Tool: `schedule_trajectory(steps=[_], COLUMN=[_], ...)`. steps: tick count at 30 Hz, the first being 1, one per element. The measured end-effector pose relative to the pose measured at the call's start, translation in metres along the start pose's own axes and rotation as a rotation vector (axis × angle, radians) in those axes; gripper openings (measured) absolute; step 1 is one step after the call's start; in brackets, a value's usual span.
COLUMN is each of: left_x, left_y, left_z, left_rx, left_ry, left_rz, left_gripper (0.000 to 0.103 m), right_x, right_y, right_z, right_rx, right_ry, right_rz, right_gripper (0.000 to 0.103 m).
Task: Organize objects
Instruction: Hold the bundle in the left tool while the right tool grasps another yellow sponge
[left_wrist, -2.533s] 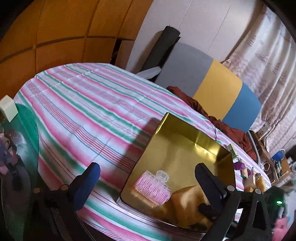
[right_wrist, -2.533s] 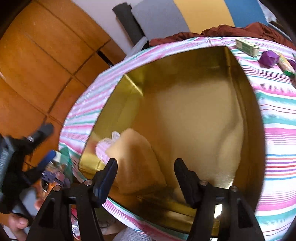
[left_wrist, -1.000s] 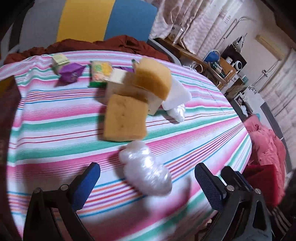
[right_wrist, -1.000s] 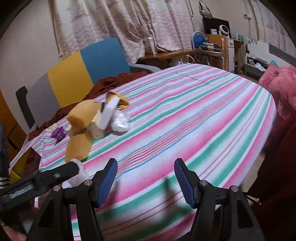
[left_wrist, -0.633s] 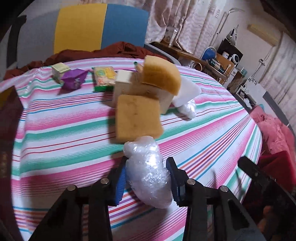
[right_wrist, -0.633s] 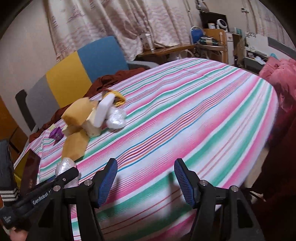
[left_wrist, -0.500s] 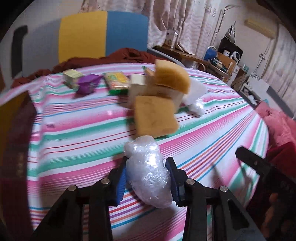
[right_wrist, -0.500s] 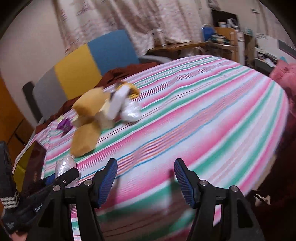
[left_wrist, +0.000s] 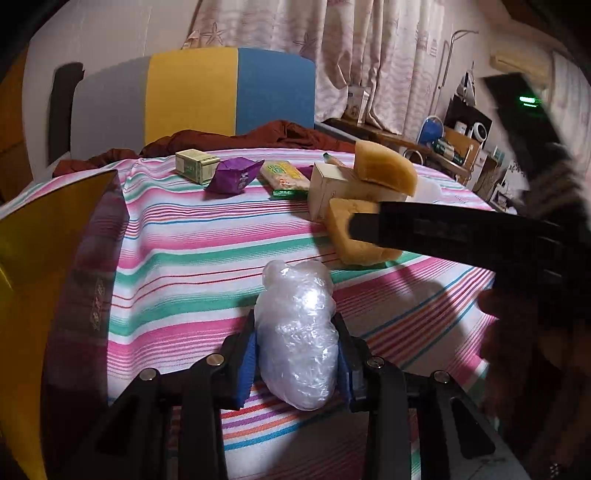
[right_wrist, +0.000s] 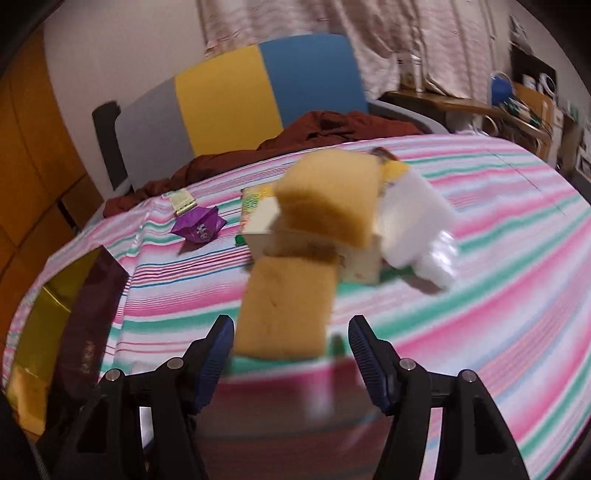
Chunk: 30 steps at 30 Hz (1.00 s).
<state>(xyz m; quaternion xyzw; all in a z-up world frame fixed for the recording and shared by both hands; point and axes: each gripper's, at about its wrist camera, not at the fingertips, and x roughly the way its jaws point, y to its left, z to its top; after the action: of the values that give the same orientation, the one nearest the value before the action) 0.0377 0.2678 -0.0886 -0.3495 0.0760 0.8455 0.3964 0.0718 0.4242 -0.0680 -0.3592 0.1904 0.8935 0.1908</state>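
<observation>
A bundle wrapped in clear plastic (left_wrist: 291, 295) sits between the blue pads of my left gripper (left_wrist: 295, 354). Its jaws are closing and the pads press on the bundle's sides. My right gripper (right_wrist: 291, 339) is open, and a flat yellow sponge (right_wrist: 284, 310) lies on the striped cloth just ahead of its fingertips. In the left wrist view one black finger (left_wrist: 424, 227) of the right gripper crosses in front of that sponge (left_wrist: 354, 243). Behind it, a second sponge (right_wrist: 328, 192) rests on a cream box (left_wrist: 328, 188). A gold tin (left_wrist: 37, 258) stands at the left.
A purple wrapper (left_wrist: 232, 177), a small green-and-white box (left_wrist: 195, 164) and a yellow-green packet (left_wrist: 284, 177) lie at the far side. A white block (right_wrist: 413, 221) and another plastic bundle (right_wrist: 439, 258) sit right of the pile. A grey, yellow and blue chair (right_wrist: 229, 99) with brown cloth stands behind.
My left gripper went from wide open to closed around the plastic bundle. My right gripper swung left across the table and now faces the sponge pile from close by.
</observation>
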Motion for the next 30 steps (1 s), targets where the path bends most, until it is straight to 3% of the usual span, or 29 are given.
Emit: schedule_trajectory(steps=[5, 7, 11, 23, 30], left_x=[-0.001, -0.001, -0.002, -0.006, -0.035], left_y=[0.003, 0.004, 0.004, 0.006, -0.001], left_z=[-0.002, -0.003, -0.004, -0.003, -0.007], left_rx=[-0.013, -0.018, -0.021, -0.042, -0.031], left_ry=[-0.010, -0.014, -0.019, -0.008, -0.016], left_rz=[-0.019, -0.027, -0.029, -0.056, -0.117], left_gripper=[0.036, 0.036, 0.037, 0.035, 0.035], right_x=[0.022, 0.026, 0.022, -0.007, -0.023], right_y=[0.005, 0.004, -0.004, 0.000, -0.003], right_z=[0.005, 0.004, -0.001, -0.035, -0.046], right_rx=[-0.026, -0.019, 0.011, -0.012, 0.072], right_ry=[0.010, 0.017, -0.002, -0.077, -0.053], right_rz=[-0.026, -0.036, -0.019, -0.043, -0.008], right_gripper=[0.065, 0.059, 0.053, 0.051, 0.051])
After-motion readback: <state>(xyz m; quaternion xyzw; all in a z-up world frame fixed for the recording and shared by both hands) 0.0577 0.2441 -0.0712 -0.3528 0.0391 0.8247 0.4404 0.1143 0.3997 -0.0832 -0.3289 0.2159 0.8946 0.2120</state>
